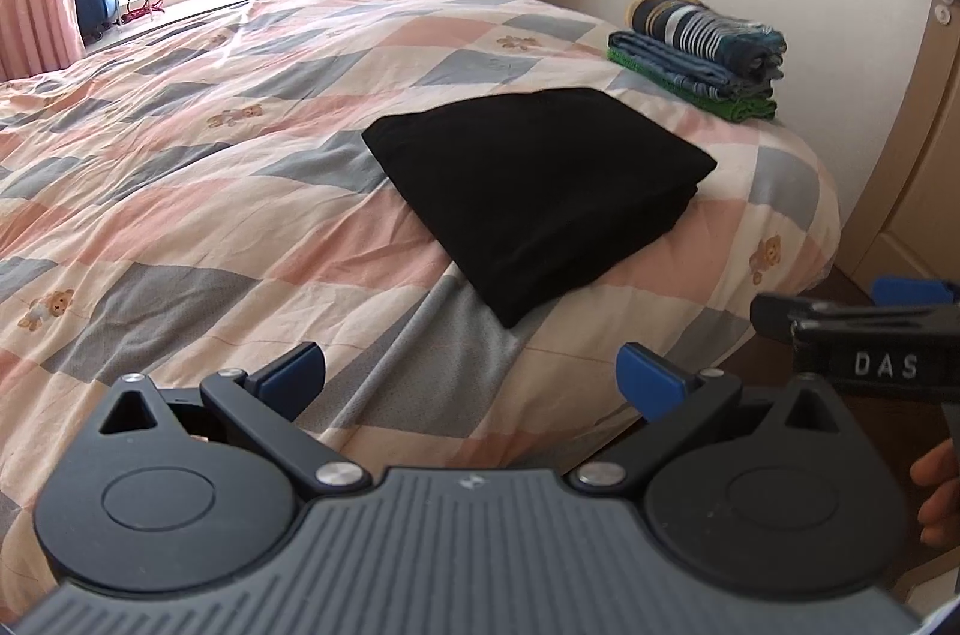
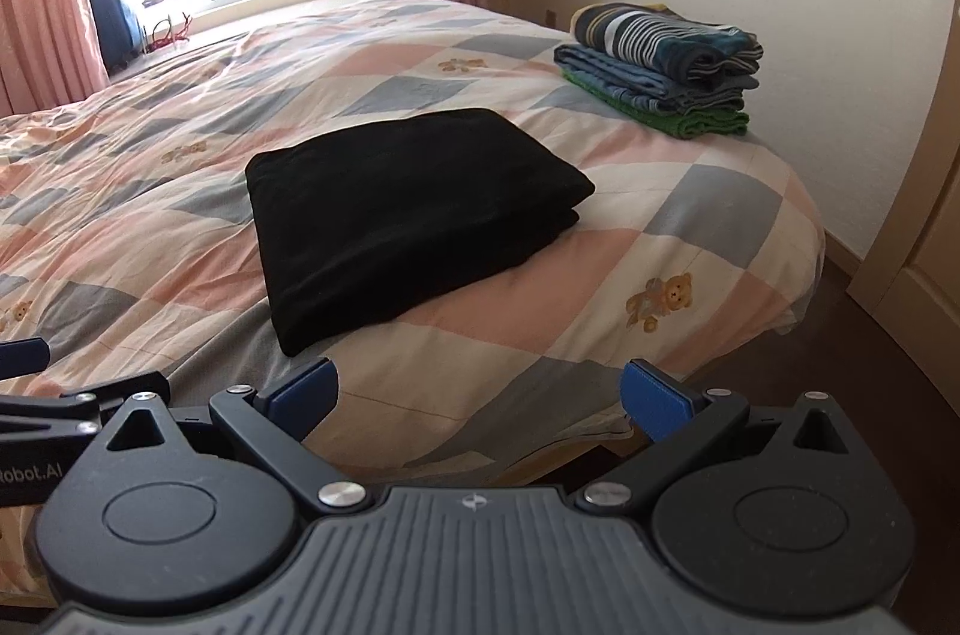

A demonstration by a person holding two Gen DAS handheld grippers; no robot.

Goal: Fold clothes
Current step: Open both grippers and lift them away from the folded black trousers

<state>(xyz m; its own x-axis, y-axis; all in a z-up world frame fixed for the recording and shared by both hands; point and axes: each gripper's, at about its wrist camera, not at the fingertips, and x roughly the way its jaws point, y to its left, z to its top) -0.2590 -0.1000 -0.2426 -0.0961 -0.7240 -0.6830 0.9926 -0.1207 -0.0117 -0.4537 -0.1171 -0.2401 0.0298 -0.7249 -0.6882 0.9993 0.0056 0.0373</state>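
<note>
Item 1, black garment (image 1: pixel 534 197): lies folded into a thick, roughly rectangular packet on the bed (image 1: pixel 180 167), near its foot-end corner. Layered edges show along the right side. The cloth is matte, soft and slightly fuzzy, with rounded corners and no loose sleeve or hem trailing out.

Item 2, stack of folded clothes (image 1: pixel 702 56): sits further back by the bed's far corner, apart from the black garment. From the top: a dark piece with white and yellow stripes rolled loosely, a blue striped piece, and a green knit-looking piece at the bottom. The edges are uneven but the pile is squared.

Item 3, quilt cover on the bed: a diamond patchwork of pink, grey-blue and cream with small bear prints, lightly creased.

Item 4, left gripper (image 1: pixel 471 380): fingers spread wide, blue pads empty, held over the near edge of the bed, short of the black garment.

Item 5, right gripper (image 2: pixel 480 386): fingers likewise spread wide and holding nothing, hovering at the bed edge just beside the left one.

Status: every garment in view already lies folded; no unfolded piece shows on the bed. The black garment rests separate from the stack. Judged from this, the folding of it looks complete, and what may remain is placing it with the stack, though the pictures do not settle whether that is intended.
</note>
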